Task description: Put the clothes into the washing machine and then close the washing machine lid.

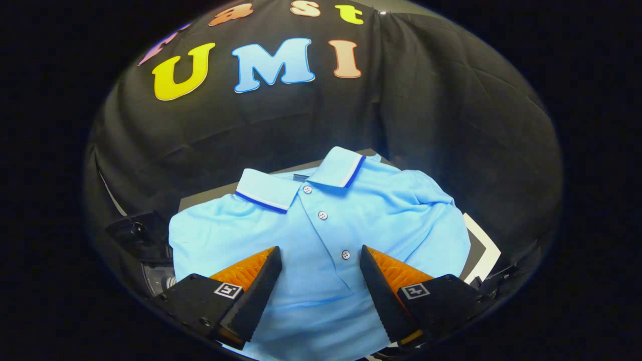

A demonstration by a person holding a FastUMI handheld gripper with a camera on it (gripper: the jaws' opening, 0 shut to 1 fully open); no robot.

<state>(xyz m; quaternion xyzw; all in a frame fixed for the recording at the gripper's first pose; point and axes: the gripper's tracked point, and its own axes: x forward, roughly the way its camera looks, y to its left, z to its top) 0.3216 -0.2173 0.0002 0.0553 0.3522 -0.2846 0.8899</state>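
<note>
Black cloth wall [426, 115] hangs behind, creased in long folds, a vertical seam right of centre. Below it a dark flat surface [210, 196], with a white sheet [485, 250] poking out at its right side. Light is dim at the edges, brighter mid-scene.

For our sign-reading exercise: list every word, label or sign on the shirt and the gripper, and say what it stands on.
Light blue cotton polo shirt: small grey neck tag, too small to read.
Gripper, fingers open over the shirt: square black-and-white markers, patterns, no words.
</note>
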